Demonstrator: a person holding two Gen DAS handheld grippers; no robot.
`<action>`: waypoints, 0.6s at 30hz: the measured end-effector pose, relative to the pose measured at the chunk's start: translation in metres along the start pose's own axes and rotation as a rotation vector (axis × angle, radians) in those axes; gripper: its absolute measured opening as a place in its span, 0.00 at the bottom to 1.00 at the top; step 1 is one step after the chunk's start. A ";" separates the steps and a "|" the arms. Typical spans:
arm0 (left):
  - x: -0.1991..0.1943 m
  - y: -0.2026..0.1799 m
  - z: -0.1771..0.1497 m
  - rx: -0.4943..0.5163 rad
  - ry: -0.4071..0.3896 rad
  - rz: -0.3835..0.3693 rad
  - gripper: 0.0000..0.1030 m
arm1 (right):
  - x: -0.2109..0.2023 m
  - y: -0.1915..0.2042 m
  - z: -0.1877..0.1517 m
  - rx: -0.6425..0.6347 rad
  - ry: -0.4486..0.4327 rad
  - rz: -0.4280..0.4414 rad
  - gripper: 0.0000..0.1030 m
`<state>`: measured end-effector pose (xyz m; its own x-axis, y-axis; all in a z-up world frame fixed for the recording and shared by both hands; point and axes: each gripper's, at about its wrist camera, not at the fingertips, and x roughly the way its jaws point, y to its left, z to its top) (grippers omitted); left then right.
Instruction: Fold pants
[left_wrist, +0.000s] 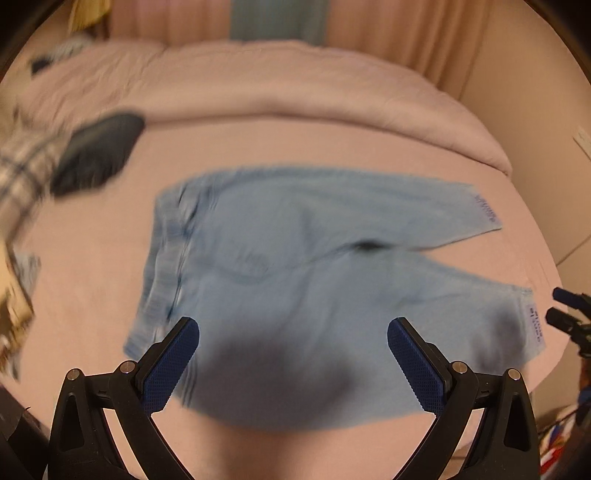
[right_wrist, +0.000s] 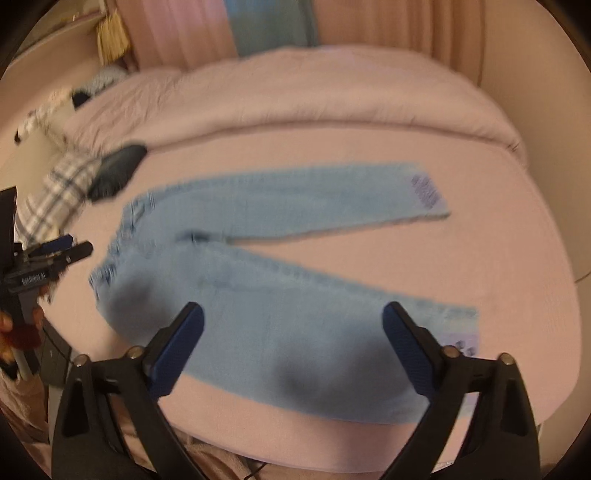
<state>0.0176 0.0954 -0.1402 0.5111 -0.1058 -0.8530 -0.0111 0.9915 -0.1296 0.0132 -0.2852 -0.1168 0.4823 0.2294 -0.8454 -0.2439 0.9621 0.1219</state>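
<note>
Light blue pants (left_wrist: 295, 266) lie spread flat on a pink bed (left_wrist: 258, 147), waistband to the left, both legs running to the right. They also show in the right wrist view (right_wrist: 280, 295). My left gripper (left_wrist: 293, 332) is open and empty, hovering above the near leg by the waistband. My right gripper (right_wrist: 293, 317) is open and empty above the near leg, closer to its cuff. Each gripper shows at the edge of the other's view: the right gripper (left_wrist: 569, 314), the left gripper (right_wrist: 51, 251). Both views are blurred.
A dark garment (left_wrist: 96, 151) and plaid cloth (left_wrist: 26, 166) lie at the bed's left side. A folded pink duvet (left_wrist: 295, 92) covers the far part of the bed. Curtains (right_wrist: 388, 26) hang behind. The bed's near edge (right_wrist: 295, 439) is just below the pants.
</note>
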 end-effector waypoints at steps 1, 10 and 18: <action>0.006 0.016 -0.006 -0.031 0.009 0.004 0.99 | 0.013 0.006 -0.003 -0.028 0.021 0.007 0.89; 0.045 0.076 0.024 -0.135 -0.036 0.122 0.99 | 0.101 0.028 0.043 -0.132 0.041 0.102 0.84; 0.115 0.104 0.112 0.020 -0.006 0.177 0.99 | 0.182 0.025 0.149 -0.339 -0.014 -0.043 0.70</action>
<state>0.1717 0.1949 -0.1949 0.5078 0.0710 -0.8585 -0.0846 0.9959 0.0324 0.2202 -0.1979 -0.1897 0.5091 0.1943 -0.8385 -0.4880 0.8676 -0.0953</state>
